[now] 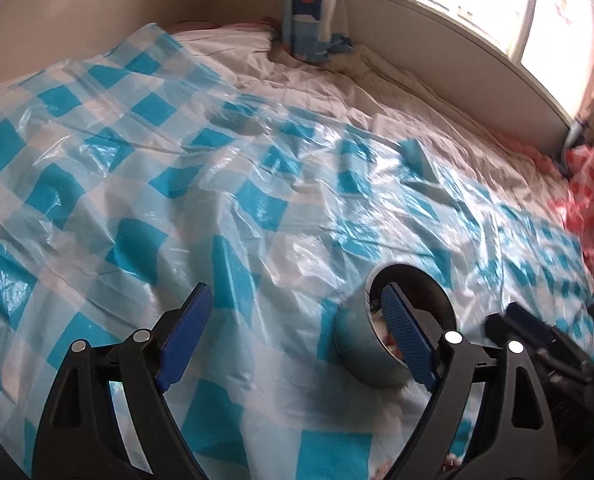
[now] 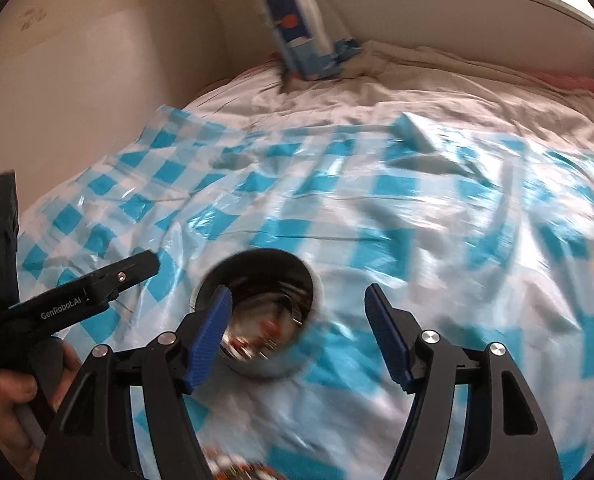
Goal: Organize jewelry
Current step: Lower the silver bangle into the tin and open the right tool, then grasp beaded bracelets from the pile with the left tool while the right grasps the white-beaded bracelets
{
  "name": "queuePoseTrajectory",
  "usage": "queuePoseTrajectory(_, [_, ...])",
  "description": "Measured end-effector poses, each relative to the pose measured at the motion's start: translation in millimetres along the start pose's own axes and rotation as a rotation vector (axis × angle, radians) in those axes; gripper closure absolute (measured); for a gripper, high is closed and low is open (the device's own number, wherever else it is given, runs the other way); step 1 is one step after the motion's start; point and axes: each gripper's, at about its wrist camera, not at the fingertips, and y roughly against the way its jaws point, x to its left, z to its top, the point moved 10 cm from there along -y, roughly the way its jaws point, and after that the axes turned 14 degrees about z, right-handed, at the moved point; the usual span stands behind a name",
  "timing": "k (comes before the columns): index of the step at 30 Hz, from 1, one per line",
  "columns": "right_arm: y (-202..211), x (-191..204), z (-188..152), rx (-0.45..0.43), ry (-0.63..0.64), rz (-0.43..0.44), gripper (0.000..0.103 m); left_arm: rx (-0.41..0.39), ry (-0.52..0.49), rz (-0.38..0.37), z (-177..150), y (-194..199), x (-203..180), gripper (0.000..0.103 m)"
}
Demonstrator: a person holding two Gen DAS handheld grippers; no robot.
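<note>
A round metal tin (image 2: 257, 312) sits on the blue-and-white checked plastic sheet (image 1: 145, 184) spread over the bed (image 1: 317, 80). Small blurred jewelry pieces (image 2: 253, 340) lie inside it. In the right wrist view, the right gripper (image 2: 297, 340) hovers with its jaws wide apart and holding nothing, the tin at 11 o'clock from their midpoint, its left finger (image 2: 209, 336) overlapping the tin's rim. In the left wrist view, the left gripper (image 1: 297, 336) also has jaws spread wide and empty, with the tin at 3 o'clock behind the right finger (image 1: 407, 336). A blue patterned pillow (image 1: 309, 8) stands in the corner at 12 o'clock.
</note>
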Motion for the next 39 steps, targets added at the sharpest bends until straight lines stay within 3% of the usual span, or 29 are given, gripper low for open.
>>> queuePoseTrajectory(8, [57,-15,-50,0.017,-0.116,0.011,0.032,0.056,-0.149,-0.084,-42,22,-29,0.019])
queuePoseTrajectory(13, [71,-18,-74,0.030,-0.151,-0.005,0.032,0.137,-0.268,-0.130,-88,32,-42,0.019])
queuePoseTrajectory(17, [78,-11,-83,0.032,-0.152,-0.002,0.032,0.152,-0.313,-0.138,-107,42,-41,0.019])
queuePoseTrajectory(20, [80,-6,-92,0.044,-0.148,-0.003,0.031,0.145,-0.359,-0.161,-118,51,-48,0.019])
queuePoseTrajectory(23, [85,-6,-96,0.042,-0.152,-0.014,0.029,0.076,-0.447,-0.193,-124,70,-66,0.019])
queuePoseTrajectory(28, [94,-11,-98,0.017,-0.178,-0.027,0.028,0.058,-0.586,-0.184,-143,76,-92,0.019])
queuePoseTrajectory(29, [95,-12,-99,0.016,-0.182,-0.029,0.028,0.064,-0.593,-0.187,-145,75,-94,0.021])
queuePoseTrajectory(31, [95,-13,-99,0.015,-0.187,-0.030,0.028,0.087,-0.587,-0.195,-147,73,-94,0.041])
queuePoseTrajectory(33, [95,-13,-99,0.016,-0.187,-0.030,0.027,0.137,-0.557,-0.212,-150,67,-89,0.076])
queuePoseTrajectory(39, [94,-15,-101,0.022,-0.196,-0.025,0.026,0.148,-0.466,-0.273,-141,67,-80,0.098])
